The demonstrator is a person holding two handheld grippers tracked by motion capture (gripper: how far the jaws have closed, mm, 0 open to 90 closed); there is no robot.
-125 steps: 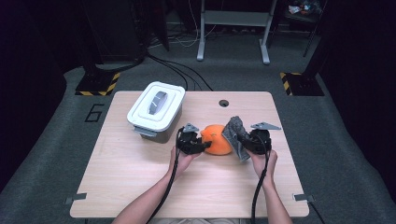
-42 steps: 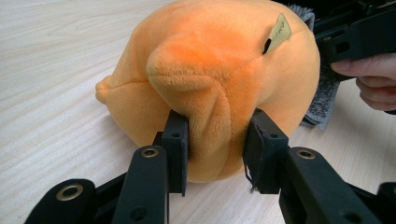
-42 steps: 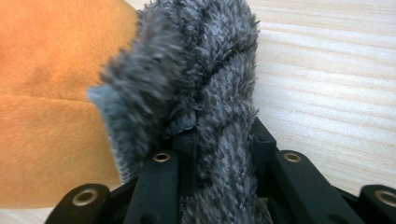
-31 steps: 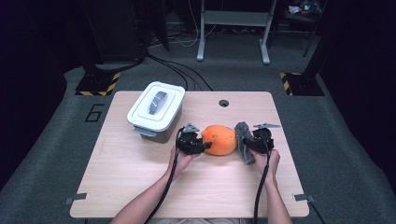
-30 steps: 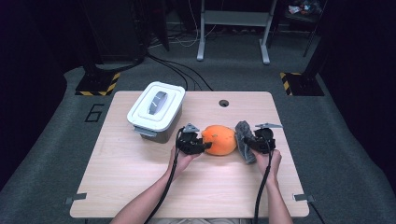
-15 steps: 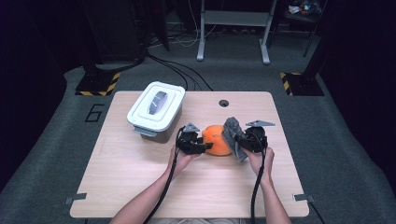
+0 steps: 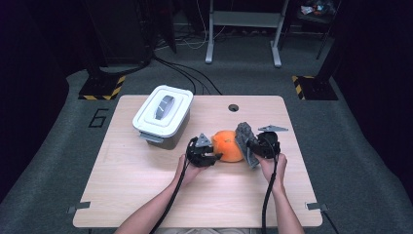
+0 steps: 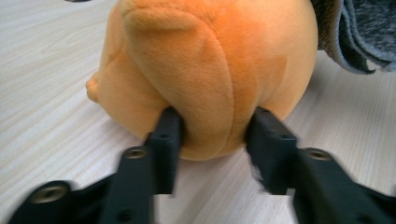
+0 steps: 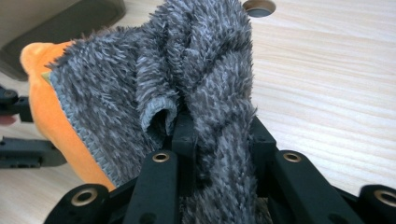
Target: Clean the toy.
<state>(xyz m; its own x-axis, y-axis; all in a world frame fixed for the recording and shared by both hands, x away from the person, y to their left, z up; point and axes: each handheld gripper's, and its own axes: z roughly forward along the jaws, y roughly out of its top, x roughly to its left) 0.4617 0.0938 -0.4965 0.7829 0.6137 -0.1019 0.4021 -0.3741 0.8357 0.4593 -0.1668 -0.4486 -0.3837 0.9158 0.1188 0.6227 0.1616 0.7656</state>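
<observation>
An orange plush toy (image 7: 228,145) lies on the wooden table (image 7: 146,195), a little right of its middle. My left gripper (image 7: 214,157) comes at it from the left; its jaws have just been closing, and the pads dig into the plush's underside (image 8: 210,60), so the left gripper (image 8: 215,123) is shut on it. My right gripper (image 7: 251,146) is shut on a grey fluffy cloth (image 7: 243,134). The cloth (image 9: 205,70) bunches between the right gripper's (image 9: 219,135) jaws and drapes against the plush's (image 9: 42,102) right side.
A white lidded box (image 7: 163,114) stands at the table's back left, close behind the left hand. A round cable hole (image 7: 233,107) sits near the far edge. Beyond the table are dark floor, cables and a metal stand.
The right gripper has carried the grey cloth leftward and slightly up, from beside the plush onto its right side. The left hand and the plush have stayed in place.
</observation>
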